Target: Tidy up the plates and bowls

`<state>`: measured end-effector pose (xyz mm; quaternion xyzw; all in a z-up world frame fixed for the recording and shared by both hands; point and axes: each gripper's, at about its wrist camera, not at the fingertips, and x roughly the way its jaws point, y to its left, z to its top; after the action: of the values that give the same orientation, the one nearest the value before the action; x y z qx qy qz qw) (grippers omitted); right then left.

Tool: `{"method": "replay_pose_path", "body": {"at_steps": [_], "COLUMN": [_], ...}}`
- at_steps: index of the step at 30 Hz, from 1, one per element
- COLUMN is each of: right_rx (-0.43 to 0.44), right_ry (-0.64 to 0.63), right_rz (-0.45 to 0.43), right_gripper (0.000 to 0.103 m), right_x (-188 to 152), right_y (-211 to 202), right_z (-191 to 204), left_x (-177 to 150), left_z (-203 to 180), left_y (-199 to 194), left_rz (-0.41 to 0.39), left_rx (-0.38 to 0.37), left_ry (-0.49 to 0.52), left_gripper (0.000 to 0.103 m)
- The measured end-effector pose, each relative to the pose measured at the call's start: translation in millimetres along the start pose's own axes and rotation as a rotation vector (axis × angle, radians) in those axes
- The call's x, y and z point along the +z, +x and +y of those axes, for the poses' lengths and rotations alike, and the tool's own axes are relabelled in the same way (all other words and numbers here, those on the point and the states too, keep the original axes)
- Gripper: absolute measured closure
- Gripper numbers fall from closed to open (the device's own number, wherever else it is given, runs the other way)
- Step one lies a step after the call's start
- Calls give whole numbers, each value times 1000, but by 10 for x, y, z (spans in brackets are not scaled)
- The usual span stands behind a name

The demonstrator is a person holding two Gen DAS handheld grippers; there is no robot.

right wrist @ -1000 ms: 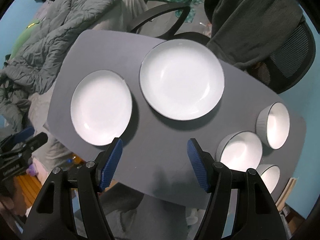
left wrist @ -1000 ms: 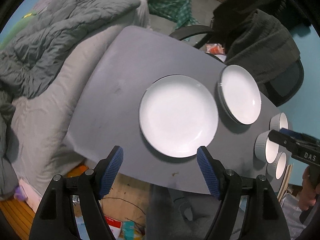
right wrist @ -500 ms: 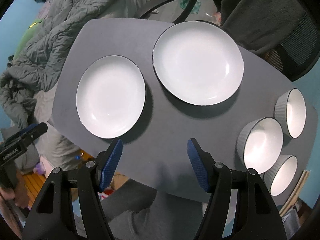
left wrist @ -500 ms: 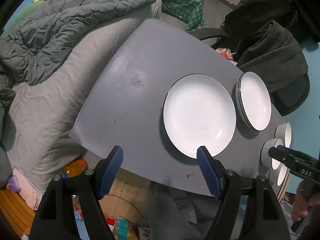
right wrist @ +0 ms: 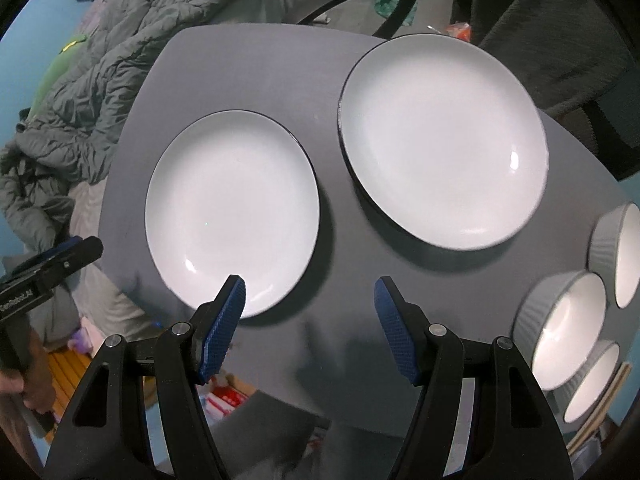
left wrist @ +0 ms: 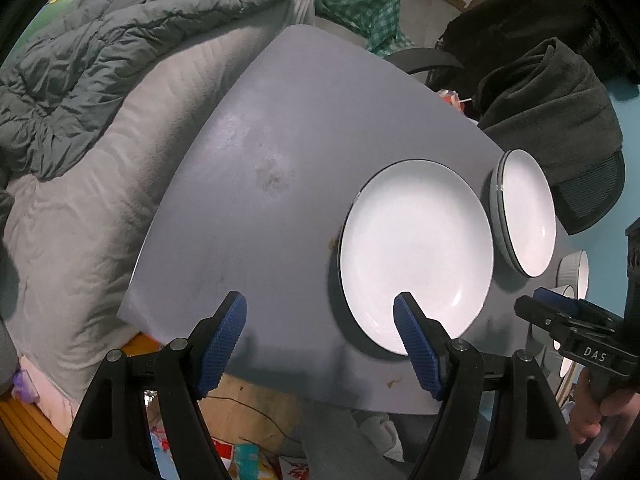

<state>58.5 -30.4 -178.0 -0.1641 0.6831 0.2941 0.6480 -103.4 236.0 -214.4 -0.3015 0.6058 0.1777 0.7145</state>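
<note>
Two white plates with dark rims lie on the grey table (right wrist: 248,64): a flat plate (right wrist: 232,212) on the left and a deeper plate (right wrist: 440,140) on the right. Three white ribbed bowls (right wrist: 568,328) stand at the table's right edge. My right gripper (right wrist: 310,292) is open and empty above the near edge, its left pad over the flat plate's near rim. My left gripper (left wrist: 320,312) is open and empty above the table's left front; its right pad overlaps the flat plate (left wrist: 416,252). The deeper plate (left wrist: 524,212) lies beyond.
A bed with a grey duvet (left wrist: 100,60) runs along the table's left side. An office chair draped with dark clothing (left wrist: 560,96) stands behind the table. Clutter lies on the floor below the near edge (left wrist: 240,456).
Both grippers have shifted left over the table. In the left wrist view the plates slid to the right; in the right wrist view the plates and bowls grew larger. Both stayed open.
</note>
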Motion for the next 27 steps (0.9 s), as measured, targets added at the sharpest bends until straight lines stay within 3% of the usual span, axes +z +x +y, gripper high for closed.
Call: {"method": "replay_pose_path", "body": {"at_steps": [17,23,27], "right_rx": [35,71,79], "right_ry": [-14,20,38], "right_rz": [-32,-29,-25], "right_gripper": [37,48,61], "right_x": [211,244,263], "right_y": [399,457,503], "right_z": [17,-42,-72], "left_x": [308,355,394], "left_z": [-174,-315,-343], "left_y": [532,629,685], "left_rz": [25,26,31], "left_rx": [-9,3,-14], "left_ry": [93,137,140], "left_gripper": [26,27,37]}}
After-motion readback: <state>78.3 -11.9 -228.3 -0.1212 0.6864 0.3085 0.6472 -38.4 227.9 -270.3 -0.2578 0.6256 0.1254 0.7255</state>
